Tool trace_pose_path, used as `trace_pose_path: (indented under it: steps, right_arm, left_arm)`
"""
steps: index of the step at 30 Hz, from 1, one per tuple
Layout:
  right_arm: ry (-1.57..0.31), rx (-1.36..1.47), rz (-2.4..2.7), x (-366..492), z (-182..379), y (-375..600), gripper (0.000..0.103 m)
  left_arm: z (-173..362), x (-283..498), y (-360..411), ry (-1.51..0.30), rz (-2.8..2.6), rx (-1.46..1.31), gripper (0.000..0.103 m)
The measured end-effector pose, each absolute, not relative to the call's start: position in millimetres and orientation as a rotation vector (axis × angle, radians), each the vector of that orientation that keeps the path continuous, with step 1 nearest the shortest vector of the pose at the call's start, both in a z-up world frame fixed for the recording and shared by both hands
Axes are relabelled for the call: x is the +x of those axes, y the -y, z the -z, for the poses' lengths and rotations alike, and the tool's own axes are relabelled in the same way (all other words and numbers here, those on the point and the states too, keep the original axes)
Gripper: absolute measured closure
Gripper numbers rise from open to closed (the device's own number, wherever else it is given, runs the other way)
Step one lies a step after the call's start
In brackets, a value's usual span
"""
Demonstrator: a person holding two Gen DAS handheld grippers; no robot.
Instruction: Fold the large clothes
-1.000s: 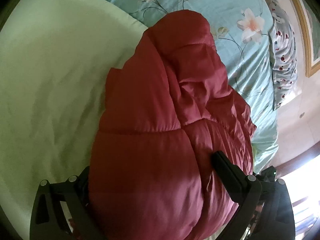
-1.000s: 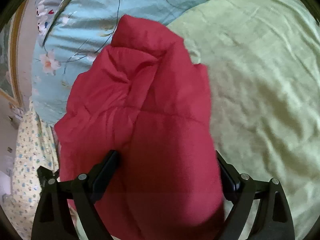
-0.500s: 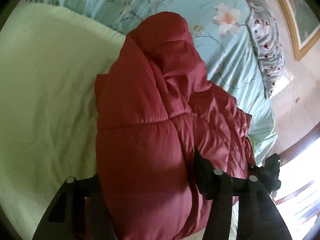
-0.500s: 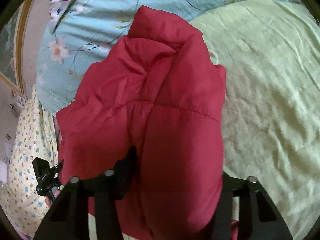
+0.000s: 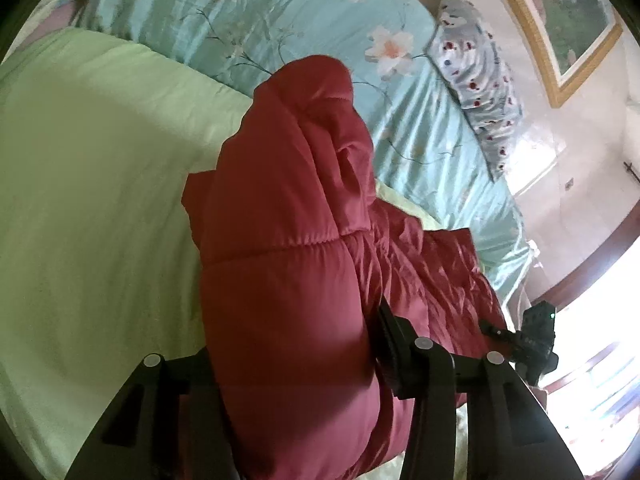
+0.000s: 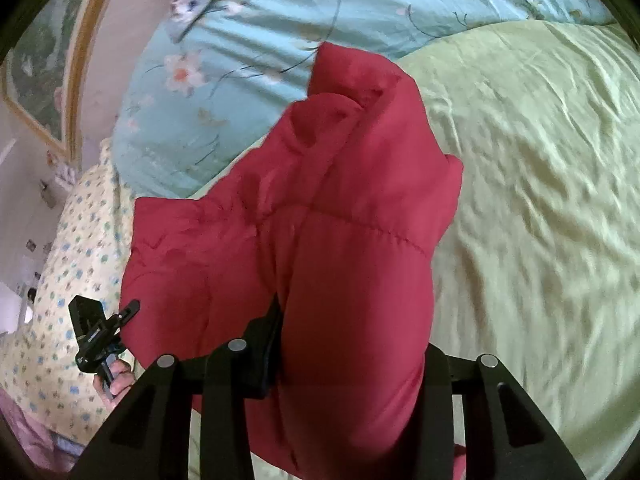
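Through the left wrist camera we see our left gripper [image 5: 292,364] closing on a thick fold of the red puffer jacket [image 5: 288,248], its black fingers [image 5: 394,344] pressed into the padding on both sides, so the jaws are clamped on the garment rather than standing free; the jacket bulges up between them and trails away over the light green blanket [image 5: 88,184], which covers the near part of the bed; beyond the blanket lies the turquoise floral bedspread [image 5: 248,12], and a spotted pillow [image 5: 480,76] rests at the bed's far right corner, below a gold-framed picture [image 5: 560,20] on the wall; at the right edge the other gripper's black body shows beside the jacket's lower hem, against a bright window. Through the right wrist camera we see our right gripper [image 6: 348,352] also closing with the jacket [image 6: 320,220] between its jaws, one finger [image 6: 264,344] sunk into a crease of the red padding and the other hidden behind the bulge, so it too is gripped on the jacket; the garment hangs in a bunched ridge from this grip over the green blanket [image 6: 540,200], with the turquoise bedspread [image 6: 240,80] at the far edge of the bed; to the left lies a yellow dotted quilt [image 6: 60,280], and there the left gripper [image 6: 100,332] appears with a hand [image 6: 114,380] around its handle.
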State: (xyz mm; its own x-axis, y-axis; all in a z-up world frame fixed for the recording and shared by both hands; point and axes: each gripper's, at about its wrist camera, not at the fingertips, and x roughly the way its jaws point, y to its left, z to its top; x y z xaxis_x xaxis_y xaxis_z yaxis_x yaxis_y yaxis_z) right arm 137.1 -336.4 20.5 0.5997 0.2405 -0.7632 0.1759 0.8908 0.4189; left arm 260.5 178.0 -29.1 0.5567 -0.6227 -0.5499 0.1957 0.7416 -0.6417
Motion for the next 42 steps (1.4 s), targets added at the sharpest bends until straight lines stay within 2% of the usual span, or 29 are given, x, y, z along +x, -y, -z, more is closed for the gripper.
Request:
trace_pose_path:
  steps: [13,24,33,42]
  right_arm:
    - [-0.936,0.518,-0.058,47,-19,306,0.064]
    - [-0.922,0.532,-0.013,37,-2,309,0.062]
    - [-0.930,0.522,0.033,46,16,317,0.050]
    - [-0.905,0.514,0.071,46,25,319,0.039]
  left_arm:
    - [27,135,-229,-0.876,0.508,-0.561,0.059]
    - [48,139,-229,-0.919,0.439,-0.575,0.056]
    - [51,150,-202,-0.936,0.336,-0.500,0.046]
    - [42,136,-182,-0.916,0.217,-0.406,0.028]
